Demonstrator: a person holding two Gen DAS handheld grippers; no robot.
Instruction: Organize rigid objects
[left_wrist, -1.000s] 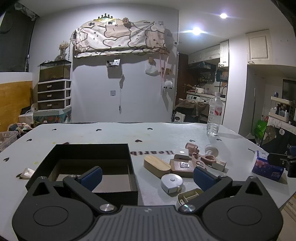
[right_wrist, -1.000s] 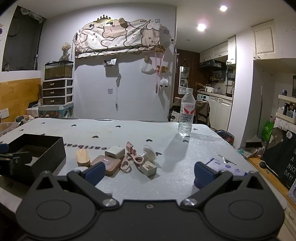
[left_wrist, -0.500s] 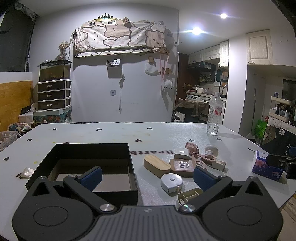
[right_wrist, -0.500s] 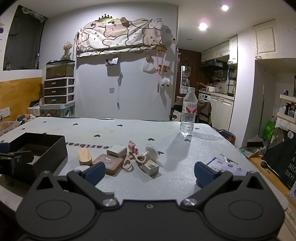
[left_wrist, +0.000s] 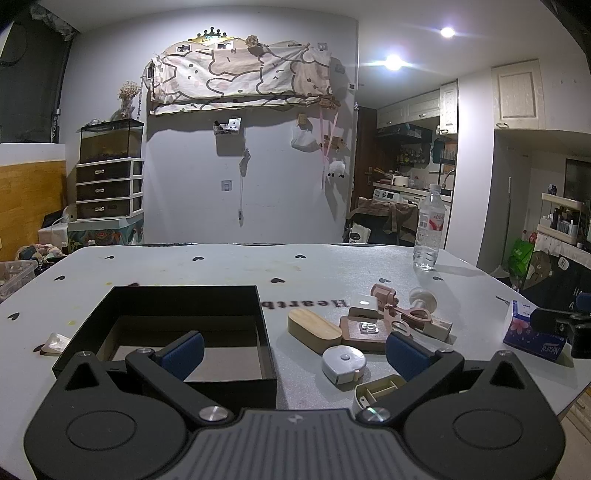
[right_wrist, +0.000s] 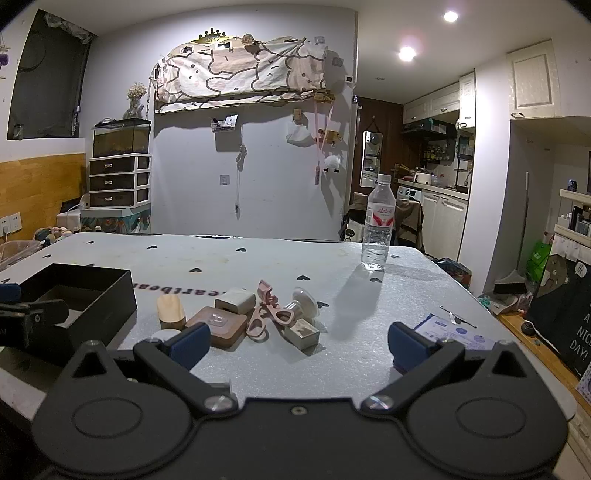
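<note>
An empty black box (left_wrist: 177, 314) sits on the table, left of a cluster of small objects: a light wooden oval (left_wrist: 314, 330), a brown square block (left_wrist: 364, 332), a round white tape measure (left_wrist: 344, 363), pink scissors (left_wrist: 400, 314) and a beige open case (left_wrist: 376, 391). My left gripper (left_wrist: 293, 352) hovers open at the near edge, between the box and the cluster. From the right wrist view the same cluster shows: the brown block (right_wrist: 218, 325), pink scissors (right_wrist: 267, 312), the box (right_wrist: 79, 299). My right gripper (right_wrist: 297, 341) is open just right of the cluster, holding nothing.
A clear water bottle (right_wrist: 377, 223) stands at the far right of the table (right_wrist: 229, 254). A purple tissue pack (left_wrist: 533, 332) lies near the right edge. A blue-white card (right_wrist: 452, 328) lies by my right gripper. A white scrap (left_wrist: 55, 341) rests left of the box.
The right wrist view has shifted slightly; the cluster sits a little further right and nearer. The left gripper has barely moved. Both stay open.
</note>
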